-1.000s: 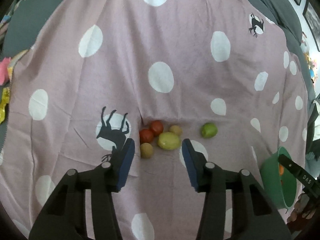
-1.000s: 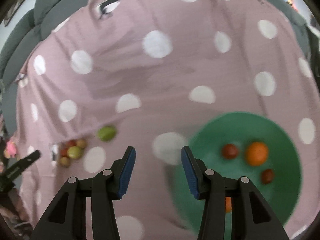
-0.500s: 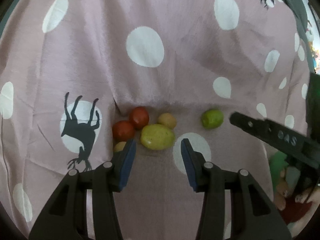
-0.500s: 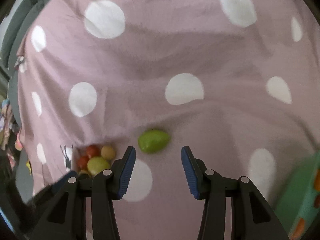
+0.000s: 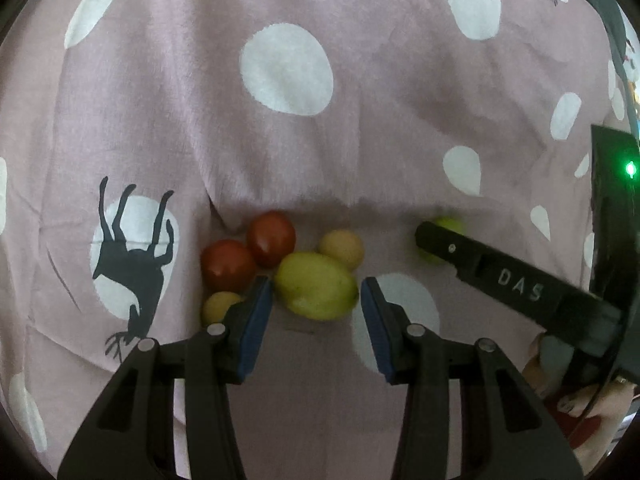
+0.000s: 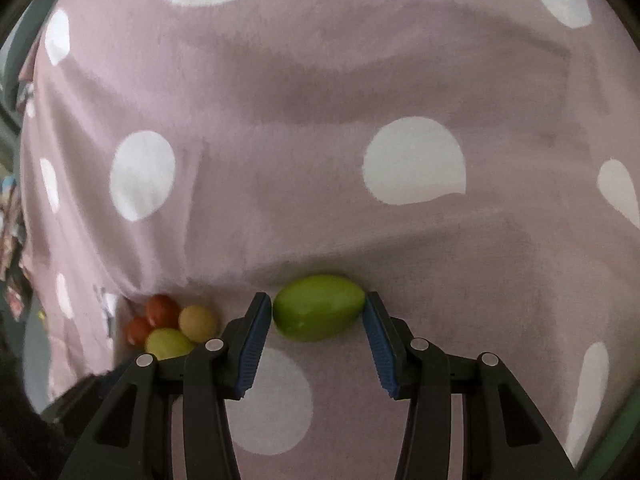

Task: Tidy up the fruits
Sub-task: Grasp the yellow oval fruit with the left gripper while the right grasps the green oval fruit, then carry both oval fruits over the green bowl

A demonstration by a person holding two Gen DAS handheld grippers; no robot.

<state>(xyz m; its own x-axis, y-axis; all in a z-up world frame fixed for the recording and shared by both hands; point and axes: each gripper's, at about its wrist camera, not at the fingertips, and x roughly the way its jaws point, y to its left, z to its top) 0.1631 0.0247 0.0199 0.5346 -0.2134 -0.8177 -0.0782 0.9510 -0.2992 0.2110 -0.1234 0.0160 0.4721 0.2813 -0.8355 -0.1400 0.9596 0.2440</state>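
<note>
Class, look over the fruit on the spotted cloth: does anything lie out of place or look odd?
One green fruit lies alone on the cloth, apart from the cluster of red and yellow fruit to its left. Nothing looks spilled or damaged.

Pink polka-dot cloth (image 5: 360, 128) with clustered red, yellow fruits (image 5: 280, 264) and a green fruit (image 6: 319, 307).
</note>
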